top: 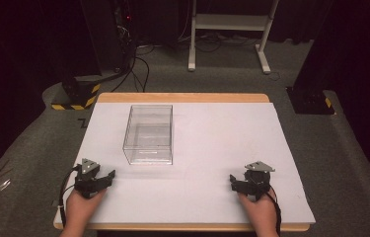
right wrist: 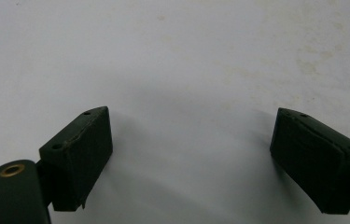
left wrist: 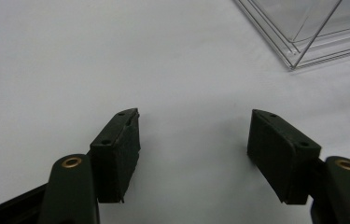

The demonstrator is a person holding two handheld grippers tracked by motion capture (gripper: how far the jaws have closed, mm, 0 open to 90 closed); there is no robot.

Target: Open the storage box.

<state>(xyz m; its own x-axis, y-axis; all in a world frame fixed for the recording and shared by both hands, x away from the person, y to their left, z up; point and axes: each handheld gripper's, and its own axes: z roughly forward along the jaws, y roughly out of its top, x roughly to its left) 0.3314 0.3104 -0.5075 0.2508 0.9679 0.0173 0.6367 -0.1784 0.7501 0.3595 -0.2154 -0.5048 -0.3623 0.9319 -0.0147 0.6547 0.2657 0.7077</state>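
The whole white surface (top: 212,148) is seen from high above its near edge, looking forward and down, with the floor taken in beyond. The left gripper view is set low and close behind the left hand-held gripper (left wrist: 193,135), aimed along its jaws; a corner of the clear box (left wrist: 303,32) is shared with the high view. The right gripper view is held equally close over bare surface behind the right hand-held gripper (right wrist: 191,140).

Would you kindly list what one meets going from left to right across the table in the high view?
Left gripper → clear plastic box → right gripper, all on the white table.
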